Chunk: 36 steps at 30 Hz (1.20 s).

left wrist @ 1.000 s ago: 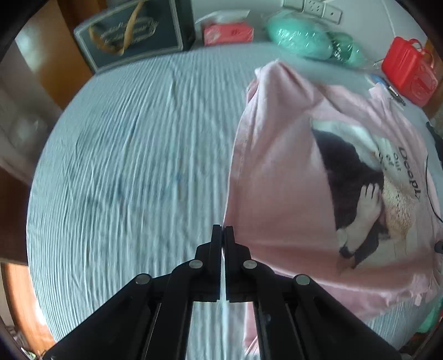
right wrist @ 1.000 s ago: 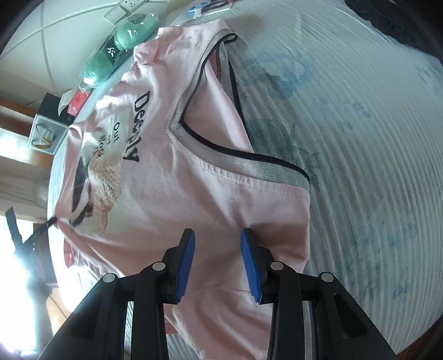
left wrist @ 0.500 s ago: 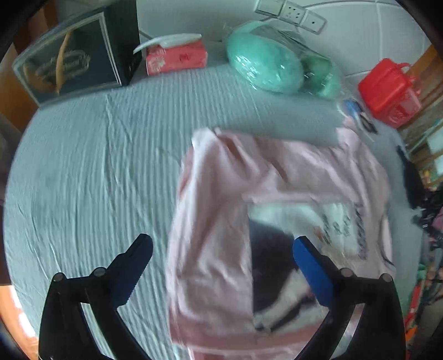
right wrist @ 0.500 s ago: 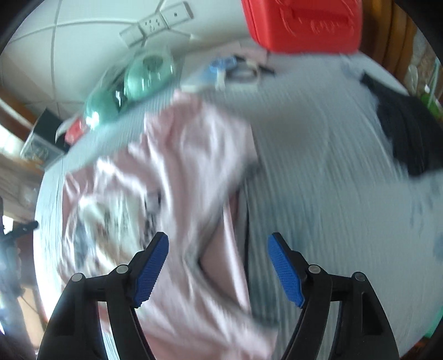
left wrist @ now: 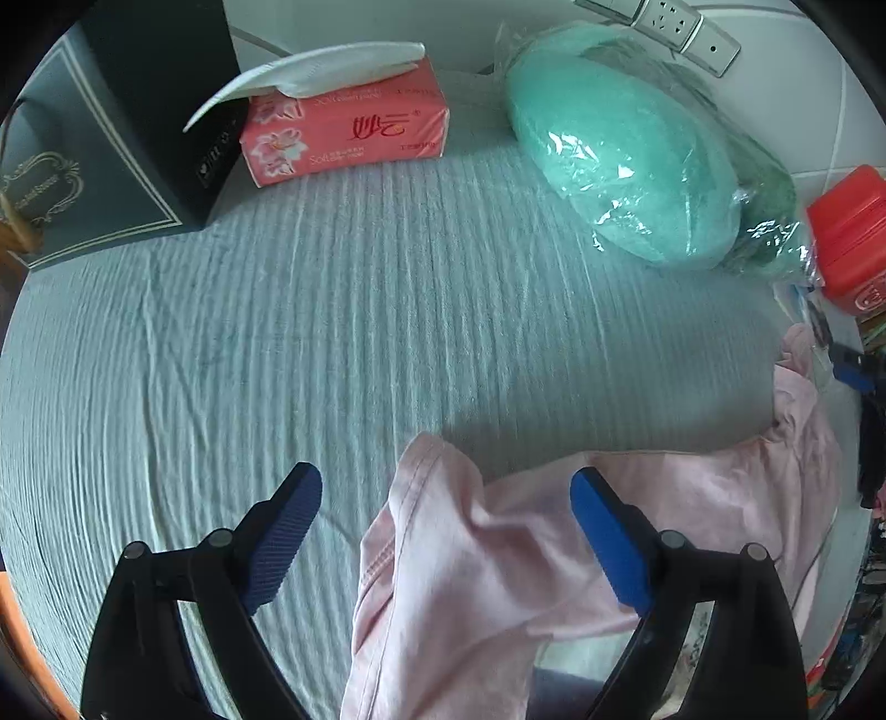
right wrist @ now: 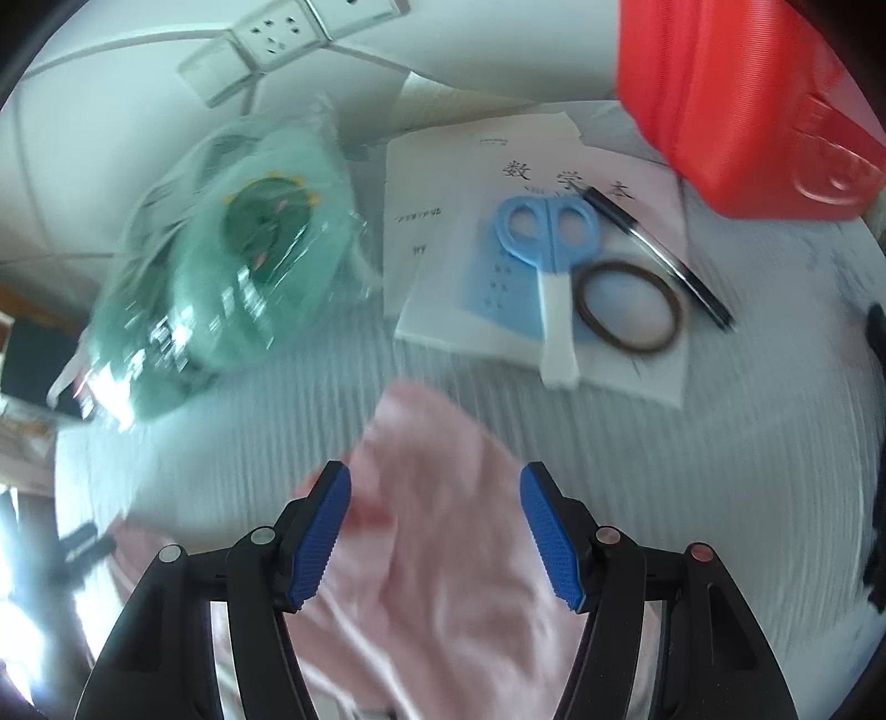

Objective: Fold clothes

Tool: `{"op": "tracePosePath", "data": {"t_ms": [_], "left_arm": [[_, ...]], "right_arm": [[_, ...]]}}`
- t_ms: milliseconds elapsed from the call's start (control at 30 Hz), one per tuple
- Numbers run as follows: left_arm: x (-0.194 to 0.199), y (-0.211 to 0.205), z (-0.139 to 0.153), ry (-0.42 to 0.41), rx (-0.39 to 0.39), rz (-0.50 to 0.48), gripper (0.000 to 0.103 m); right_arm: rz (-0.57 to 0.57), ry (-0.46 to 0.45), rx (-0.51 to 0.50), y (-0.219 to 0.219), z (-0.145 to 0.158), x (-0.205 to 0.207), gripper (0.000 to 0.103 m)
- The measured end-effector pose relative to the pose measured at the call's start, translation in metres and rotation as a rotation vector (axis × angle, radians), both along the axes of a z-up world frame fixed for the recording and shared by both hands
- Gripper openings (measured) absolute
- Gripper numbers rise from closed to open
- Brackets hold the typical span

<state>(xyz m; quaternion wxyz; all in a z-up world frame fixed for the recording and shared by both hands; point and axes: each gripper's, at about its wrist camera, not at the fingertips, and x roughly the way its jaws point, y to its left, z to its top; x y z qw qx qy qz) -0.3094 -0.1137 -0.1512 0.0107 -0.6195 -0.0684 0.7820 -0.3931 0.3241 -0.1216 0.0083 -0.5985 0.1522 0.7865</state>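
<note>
Left wrist view: left gripper (left wrist: 446,493), jaws spread wide, nothing held, blue ribbed pads (left wrist: 282,531) either side of a raised corner of the pink T-shirt (left wrist: 487,559). Garment bunched and rumpled at lower centre, trailing off to the right edge, resting on the grey-blue ribbed bedspread (left wrist: 277,332). Behind: pink tissue box (left wrist: 343,133) with one tissue pulled up, dark gift box (left wrist: 94,138) at left, mint-green plush in clear plastic wrap (left wrist: 626,160), red plastic case (left wrist: 847,232) at right edge, wall sockets (left wrist: 670,25) above. Right wrist view, motion-blurred: right gripper (right wrist: 434,531), jaws likewise apart and empty, hovering over another pink fold of the same T-shirt (right wrist: 437,498), contact with the cloth not determinable. Beyond: white exercise book (right wrist: 470,183), blue-handled scissors (right wrist: 548,243), brown ring (right wrist: 626,304), black pen (right wrist: 659,255), same wrapped plush (right wrist: 232,277), red case (right wrist: 742,105), sockets (right wrist: 266,41). Step in hand, by judgement: both claws released, shirt lying in a loose heap rather than a neat fold, so re-gripping between folds. Next move, by judgement: lower each open claw onto a clean edge or corner of the shirt, close on a single layer, lift and draw taut before laying over. Far things well apart from the cloth; scissors and book nearest.
</note>
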Motion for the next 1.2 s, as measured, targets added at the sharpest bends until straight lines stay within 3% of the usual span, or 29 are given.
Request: {"op": "tracePosePath", "data": {"t_ms": [67, 100, 133, 167, 200, 233, 267, 333, 467, 600, 700, 767, 833, 867, 967, 1067, 1200], "left_arm": [[-0.001, 0.003, -0.010, -0.029, 0.002, -0.011, 0.091], [-0.001, 0.005, -0.017, -0.049, -0.006, -0.016, 0.085], [-0.001, 0.008, -0.016, -0.039, -0.034, -0.032, 0.074], [-0.001, 0.012, -0.014, -0.031, -0.057, -0.047, 0.051], [-0.001, 0.015, -0.012, -0.028, -0.077, -0.059, 0.038], [0.000, 0.015, -0.011, -0.036, -0.051, -0.048, 0.016], [0.002, 0.015, -0.007, -0.026, -0.039, -0.038, 0.012], [0.010, 0.017, 0.005, 0.023, -0.041, -0.029, 0.010], [0.047, 0.018, 0.046, 0.179, -0.034, -0.049, 0.010], [0.105, 0.017, 0.071, 0.267, -0.030, -0.096, 0.010], [0.133, 0.012, 0.071, 0.251, -0.002, -0.096, 0.011], [0.152, 0.001, 0.063, 0.177, 0.007, -0.092, 0.039], [0.167, -0.006, 0.061, 0.148, 0.004, -0.084, 0.058], [0.171, -0.008, 0.060, 0.141, 0.007, -0.076, 0.063], [0.181, -0.020, 0.073, 0.154, 0.048, -0.028, 0.070], [0.173, -0.027, 0.081, 0.164, 0.059, 0.027, 0.071], [0.156, -0.026, 0.067, 0.127, 0.026, 0.063, 0.071]], "right_arm": [[0.001, -0.028, -0.006, -0.005, -0.014, -0.012, 0.066], [0.008, -0.045, 0.002, -0.009, -0.022, -0.016, 0.066], [0.015, -0.063, 0.011, -0.013, -0.030, -0.019, 0.066], [0.039, -0.074, 0.046, -0.018, -0.034, -0.021, 0.065], [0.068, -0.059, 0.105, -0.025, -0.033, -0.020, 0.034], [0.111, -0.062, 0.161, -0.032, -0.031, -0.020, 0.009], [0.120, -0.054, 0.166, -0.034, -0.027, -0.017, 0.002], [0.125, 0.010, 0.130, -0.029, -0.008, -0.002, 0.002], [0.152, 0.165, 0.042, -0.008, 0.045, 0.061, 0.002], [0.172, 0.205, 0.016, 0.008, 0.073, 0.128, 0.002], [0.203, 0.188, 0.004, 0.012, 0.082, 0.185, 0.002], [0.210, 0.128, 0.002, 0.010, 0.076, 0.212, 0.005], [0.193, 0.058, 0.003, 0.013, 0.063, 0.235, 0.020], [0.176, 0.032, 0.008, 0.017, 0.058, 0.243, 0.020], [0.117, 0.016, 0.007, 0.029, 0.055, 0.254, 0.020], [0.077, 0.033, 0.005, 0.037, 0.061, 0.254, 0.020], [0.038, 0.060, 0.014, 0.039, 0.069, 0.237, 0.020]]}}
